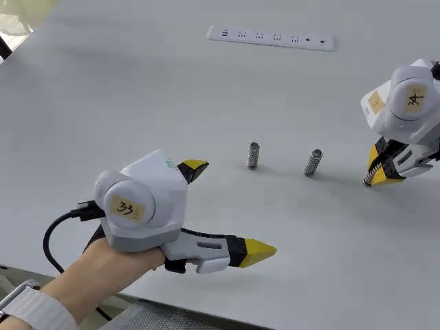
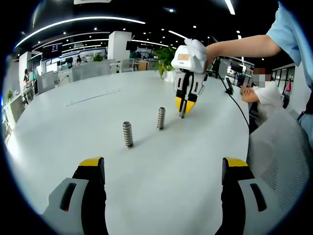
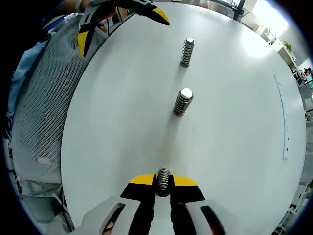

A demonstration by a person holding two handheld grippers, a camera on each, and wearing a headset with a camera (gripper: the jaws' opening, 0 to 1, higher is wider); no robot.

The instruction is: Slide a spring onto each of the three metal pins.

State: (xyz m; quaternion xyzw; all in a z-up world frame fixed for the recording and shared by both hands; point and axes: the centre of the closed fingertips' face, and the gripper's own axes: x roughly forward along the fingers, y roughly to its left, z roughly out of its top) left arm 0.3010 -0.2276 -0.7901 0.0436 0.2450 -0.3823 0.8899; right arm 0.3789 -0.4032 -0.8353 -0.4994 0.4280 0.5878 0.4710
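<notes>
On the left, the left gripper (image 1: 227, 208) hangs low over the white table (image 1: 137, 89). Its two yellow tips are wide apart and there is nothing between them. To its right stands the first spring (image 1: 254, 155), straight up on its pin (image 3: 189, 41), whose shiny top peeks out in the right gripper view. Next comes the second spring (image 1: 313, 163), also on a pin, leaning a little. Farthest right, the right gripper (image 1: 378, 170) points down with its tips pinched on the third spring (image 1: 371, 179). This spring runs up and down, leaning a bit, and its bottom end is at the table. The three springs make one row. I cannot tell if a pin is inside the third one. I think the right gripper has to make the next move, because the left one is well apart from that spring.
</notes>
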